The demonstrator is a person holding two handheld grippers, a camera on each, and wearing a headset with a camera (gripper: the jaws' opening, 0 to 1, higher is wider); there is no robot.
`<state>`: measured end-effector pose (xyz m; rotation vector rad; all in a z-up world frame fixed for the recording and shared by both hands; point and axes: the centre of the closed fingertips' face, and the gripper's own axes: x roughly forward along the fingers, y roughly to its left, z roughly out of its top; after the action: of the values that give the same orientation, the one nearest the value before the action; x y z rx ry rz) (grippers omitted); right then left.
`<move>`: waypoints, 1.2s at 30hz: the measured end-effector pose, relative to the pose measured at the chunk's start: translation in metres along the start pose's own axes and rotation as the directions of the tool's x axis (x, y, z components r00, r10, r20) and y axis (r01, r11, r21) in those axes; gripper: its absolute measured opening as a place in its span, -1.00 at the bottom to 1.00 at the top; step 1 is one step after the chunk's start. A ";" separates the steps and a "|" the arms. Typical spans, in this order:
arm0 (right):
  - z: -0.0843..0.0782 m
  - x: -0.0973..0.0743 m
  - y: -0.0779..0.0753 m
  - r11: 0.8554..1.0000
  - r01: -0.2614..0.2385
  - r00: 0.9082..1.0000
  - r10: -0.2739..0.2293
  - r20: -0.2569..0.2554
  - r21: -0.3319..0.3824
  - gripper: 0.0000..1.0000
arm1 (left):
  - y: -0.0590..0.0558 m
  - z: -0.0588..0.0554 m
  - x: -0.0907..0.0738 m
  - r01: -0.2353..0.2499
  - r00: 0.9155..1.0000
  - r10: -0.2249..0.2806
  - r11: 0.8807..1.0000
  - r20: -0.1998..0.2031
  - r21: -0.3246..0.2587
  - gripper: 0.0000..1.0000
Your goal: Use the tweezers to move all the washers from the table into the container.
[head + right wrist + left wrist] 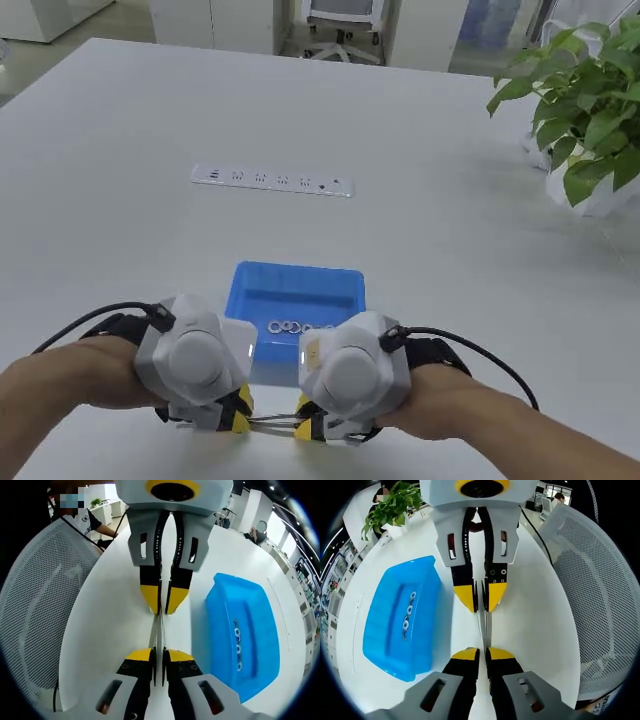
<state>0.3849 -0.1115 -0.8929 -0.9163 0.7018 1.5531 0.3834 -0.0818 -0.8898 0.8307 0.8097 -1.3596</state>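
Starting at the jaws, how are those of the left gripper (483, 652) found?

They are closed together and clamped on one end of the tweezers (484, 627), with the yellow tips pressed against the thin metal blades. The jaws of the right gripper (159, 655) are likewise shut on the other end.

How are the two grippers set against each other?

They are pointed tip to tip at the near edge of the tabletop (420, 230), and the tweezers are spanned between them from left to right. Each gripper is held in a hand, the left hand (90, 370) and the right hand (440, 400).

Where are the washers to be found?

The washers (295, 327) are laid in a short row on the floor of the blue container (300, 272), toward its near wall. The container is placed just beyond the grippers on their far side. In both gripper views a strip of bare tabletop is seen between it and the tweezers.

What is seen farther out?

A white power strip (272, 180) is laid flat farther back, well apart from the container. A potted plant (590, 100) is stood at the far right. A mesh-backed chair (590, 605) is seen on the near side, and an office chair (345, 30) beyond the far edge.
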 end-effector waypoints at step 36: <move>-0.001 -0.028 -0.005 0.998 0.060 0.998 -0.060 0.023 0.013 -0.50 | 0.000 -0.007 -0.026 -0.046 0.999 0.047 0.997 0.026 -0.061 -0.61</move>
<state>0.3910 -0.1260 -0.8693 -0.9005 0.6613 1.5028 0.3825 -0.0633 -0.8706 0.7782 0.8014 -1.2969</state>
